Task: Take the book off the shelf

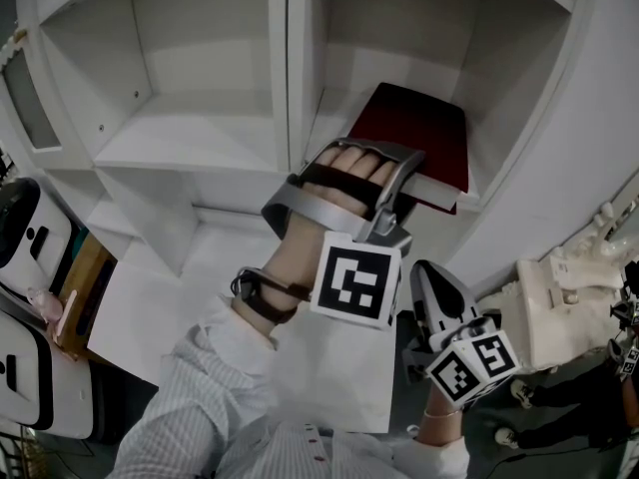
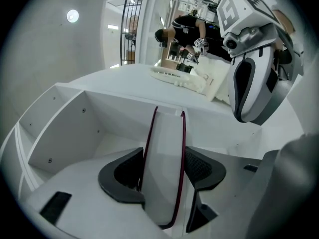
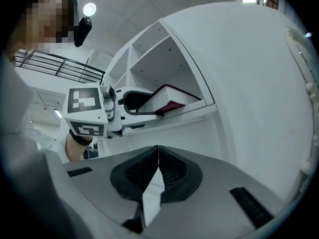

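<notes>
1. Left claw [image 2: 164, 159] is closed on the book [image 1: 423, 128]. Its two pads [image 2: 202, 168] press on the dark red covers from either side, and the white page edge faces back toward the claw.
2. Ahead of the claw, most of the book lies inside the right compartment of the shelf [image 1: 200, 138]. Only the near end, where the pads bite, reaches out over the front edge.
3. The step in hand looks like the draw-out. The grip seems made, and the book has yet to clear the shelf.
4. To do it well, pull straight back along the line the claw points. Hold the book level so its far end does not drag or catch on the compartment wall beside it.
5. The bite is near one end, so the free end may sag as it leaves the board. A firm squeeze and a slow pull should guard against slipping.
6. Right claw [image 3: 157, 158] sits below and beside the left one with its jaws together on nothing. It could support the book from beneath once it is out.
</notes>
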### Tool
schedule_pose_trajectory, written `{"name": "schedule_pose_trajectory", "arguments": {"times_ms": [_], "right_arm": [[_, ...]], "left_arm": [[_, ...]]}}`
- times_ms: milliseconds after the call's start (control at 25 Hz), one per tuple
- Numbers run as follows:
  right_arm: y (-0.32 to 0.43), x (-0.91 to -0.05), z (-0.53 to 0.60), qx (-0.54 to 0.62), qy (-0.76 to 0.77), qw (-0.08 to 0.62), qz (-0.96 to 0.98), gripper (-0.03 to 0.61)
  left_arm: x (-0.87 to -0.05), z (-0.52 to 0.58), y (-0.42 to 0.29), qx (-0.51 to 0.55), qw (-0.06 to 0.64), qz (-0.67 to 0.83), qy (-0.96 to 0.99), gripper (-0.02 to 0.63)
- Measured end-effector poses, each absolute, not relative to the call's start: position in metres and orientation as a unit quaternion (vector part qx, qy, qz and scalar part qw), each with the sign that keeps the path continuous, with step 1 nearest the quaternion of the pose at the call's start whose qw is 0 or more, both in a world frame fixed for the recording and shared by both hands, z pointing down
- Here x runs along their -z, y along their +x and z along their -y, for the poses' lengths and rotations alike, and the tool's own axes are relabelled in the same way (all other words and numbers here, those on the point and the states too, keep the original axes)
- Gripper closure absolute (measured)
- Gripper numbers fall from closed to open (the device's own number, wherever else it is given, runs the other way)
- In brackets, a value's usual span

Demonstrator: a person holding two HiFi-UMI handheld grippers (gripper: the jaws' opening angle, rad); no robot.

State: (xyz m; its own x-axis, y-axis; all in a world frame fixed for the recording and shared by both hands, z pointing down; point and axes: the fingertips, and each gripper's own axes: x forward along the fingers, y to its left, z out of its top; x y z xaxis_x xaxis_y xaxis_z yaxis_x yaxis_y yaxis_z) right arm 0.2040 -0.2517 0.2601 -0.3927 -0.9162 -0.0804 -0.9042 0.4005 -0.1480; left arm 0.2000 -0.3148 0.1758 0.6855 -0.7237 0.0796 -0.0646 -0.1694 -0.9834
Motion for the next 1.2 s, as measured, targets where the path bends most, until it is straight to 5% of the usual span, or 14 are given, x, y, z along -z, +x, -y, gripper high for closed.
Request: {"name": "schedule_pose_trajectory", "arguments": {"times_ms": [1200], "right_arm": [[0.166, -0.243, 0.239, 0.019, -0.519, 0.066, -0.852, 0.565]], "left_arm": [[-0.133, 0.261, 0.128, 0.120, 0.477, -0.297, -0.818, 0.376]]}}
